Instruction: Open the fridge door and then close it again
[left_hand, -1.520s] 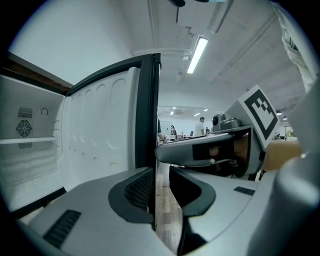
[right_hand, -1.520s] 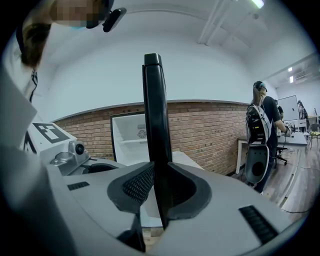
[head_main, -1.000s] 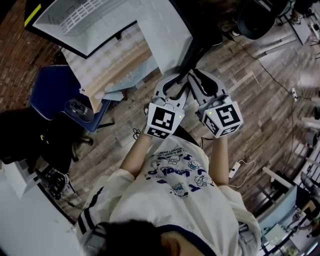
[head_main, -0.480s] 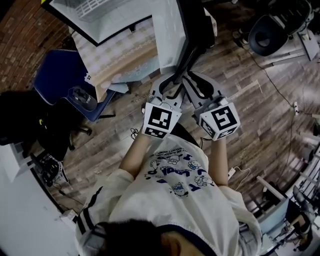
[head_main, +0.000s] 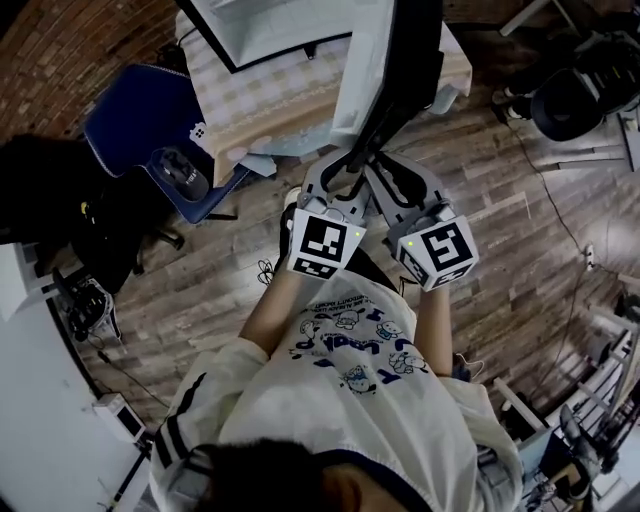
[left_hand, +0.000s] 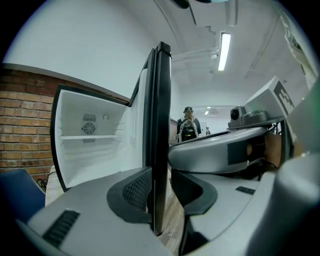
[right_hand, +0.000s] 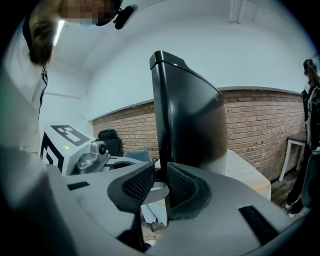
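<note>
The fridge door (head_main: 385, 70) stands wide open, black outside and white inside, away from the white fridge cabinet (head_main: 270, 25). Both grippers meet at the door's free edge. My left gripper (head_main: 345, 168) has that edge (left_hand: 159, 125) between its pads. Its jaws have just been opening: the left pad (left_hand: 136, 187) rests on the door, and a thin gap shows at the other pad. The left gripper (left_hand: 160, 192) sits low on the edge. My right gripper (head_main: 378, 168) is shut on the same door (right_hand: 187, 120), with both ribbed pads of the right gripper (right_hand: 160, 187) against it.
A table with a checked cloth (head_main: 270, 100) stands beside the fridge. A blue chair (head_main: 150, 110) is at the left and a black office chair (head_main: 575, 95) at the right. The floor is wood planks (head_main: 520, 260). A brick wall (right_hand: 255, 130) lies behind, and a person (left_hand: 189, 127) stands far off.
Both grippers have travelled sideways along with the door edge. In the head view the fridge, table and blue chair have slid up and to the right.
</note>
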